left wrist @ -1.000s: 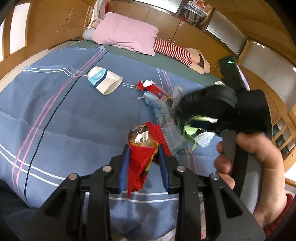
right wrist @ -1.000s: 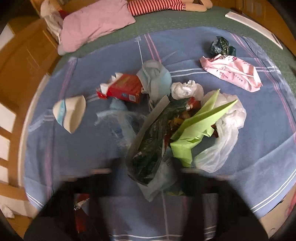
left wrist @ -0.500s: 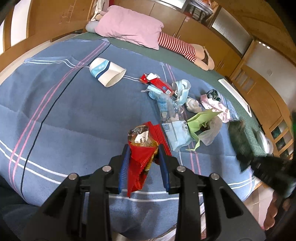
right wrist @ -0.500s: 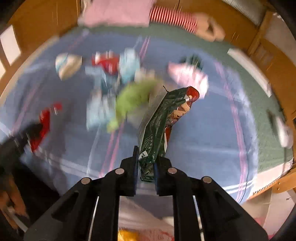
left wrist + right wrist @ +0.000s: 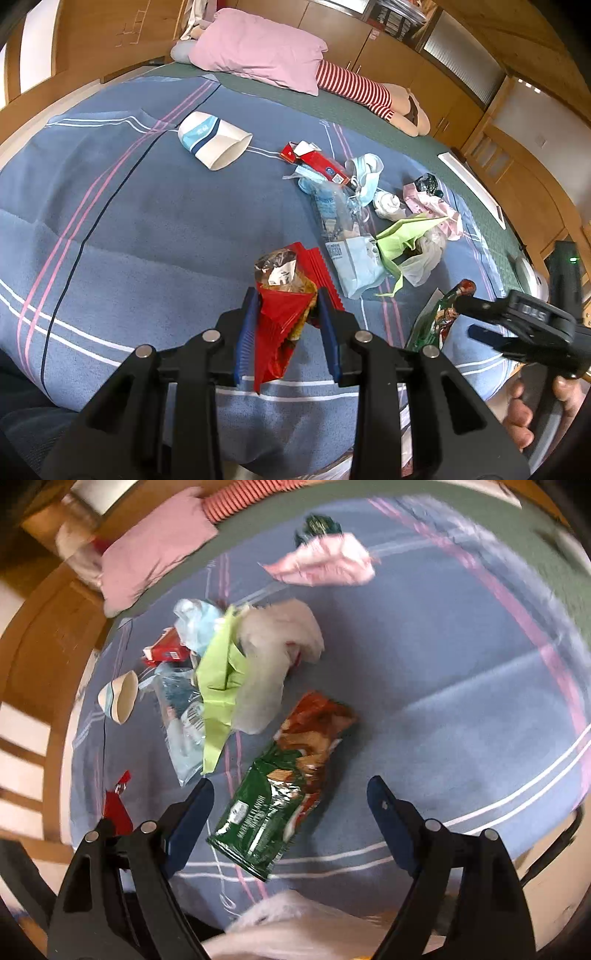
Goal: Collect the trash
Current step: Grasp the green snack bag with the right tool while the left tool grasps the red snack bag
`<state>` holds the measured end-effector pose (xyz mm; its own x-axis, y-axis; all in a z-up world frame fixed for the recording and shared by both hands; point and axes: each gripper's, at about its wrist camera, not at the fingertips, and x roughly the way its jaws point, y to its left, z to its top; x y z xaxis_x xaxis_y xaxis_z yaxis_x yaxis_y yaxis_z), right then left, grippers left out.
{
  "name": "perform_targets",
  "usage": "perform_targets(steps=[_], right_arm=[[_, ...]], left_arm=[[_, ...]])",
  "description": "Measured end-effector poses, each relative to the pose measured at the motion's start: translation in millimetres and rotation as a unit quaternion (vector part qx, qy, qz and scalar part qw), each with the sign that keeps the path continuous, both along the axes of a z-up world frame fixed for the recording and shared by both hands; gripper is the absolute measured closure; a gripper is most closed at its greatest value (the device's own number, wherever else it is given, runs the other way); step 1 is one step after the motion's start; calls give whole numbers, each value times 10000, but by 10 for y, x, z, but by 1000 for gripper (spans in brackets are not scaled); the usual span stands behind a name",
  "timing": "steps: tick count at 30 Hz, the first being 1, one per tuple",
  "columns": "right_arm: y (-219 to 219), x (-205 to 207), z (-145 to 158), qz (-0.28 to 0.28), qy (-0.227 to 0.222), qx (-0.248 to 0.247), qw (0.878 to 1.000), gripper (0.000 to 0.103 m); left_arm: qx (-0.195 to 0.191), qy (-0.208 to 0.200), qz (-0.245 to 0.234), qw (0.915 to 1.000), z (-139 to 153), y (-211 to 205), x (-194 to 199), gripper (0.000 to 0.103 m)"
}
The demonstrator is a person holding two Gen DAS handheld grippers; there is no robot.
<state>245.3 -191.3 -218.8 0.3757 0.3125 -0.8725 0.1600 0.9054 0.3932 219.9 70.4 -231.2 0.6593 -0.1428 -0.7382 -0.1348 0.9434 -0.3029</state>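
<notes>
My left gripper (image 5: 288, 332) is shut on a red snack wrapper (image 5: 280, 314) and holds it above the blue blanket (image 5: 147, 221). My right gripper (image 5: 291, 812) is open wide; a green snack bag (image 5: 284, 794) sits between its fingers, free of them, over the blanket's near edge. That bag (image 5: 439, 317) and the right gripper (image 5: 476, 317) show at the right of the left wrist view. More trash lies on the bed: a paper cup (image 5: 214, 142), a red carton (image 5: 314, 162), face masks (image 5: 365, 173), a green folded paper (image 5: 406, 236), a pink wrapper (image 5: 432, 206).
A pink pillow (image 5: 258, 51) and a striped doll (image 5: 362, 92) lie at the head of the bed. Wooden cabinets (image 5: 517, 166) stand along the right. A pale plastic bag (image 5: 314, 926) shows below the right gripper at the bed's edge.
My right gripper lifted the green snack bag off the pile, carried it toward the bed's near edge and has opened, releasing it. My left gripper keeps its hold on the red wrapper.
</notes>
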Motion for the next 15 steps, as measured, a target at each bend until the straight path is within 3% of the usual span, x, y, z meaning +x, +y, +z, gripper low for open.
perform_targets(steps=[3,5,7,8,11,15], right_arm=[[117,31,-96,-51,74,63,9999,22],[239,59,-140,46,131,-65,9999,33],[377,95,-195,254,196,-227,9992,63],[412,105,-220,328,206,-272,9989,72],[515,43,-172,487,56,-505,9975,80],[565,-108,21,690,-343,-771,9940,81]], left_arm=[[7,11,-14,10000,-11,0,5,70],[3,6,-16,10000,-11,-1,7,70],[17,-6,-28,10000,-11,-8,5,70],[30,-19,-34,10000,-8,-11,3,70],[70,-65,-66,9999,9,-27,-10,70],[153,-121,-129,9997,30,-65,-20,70]])
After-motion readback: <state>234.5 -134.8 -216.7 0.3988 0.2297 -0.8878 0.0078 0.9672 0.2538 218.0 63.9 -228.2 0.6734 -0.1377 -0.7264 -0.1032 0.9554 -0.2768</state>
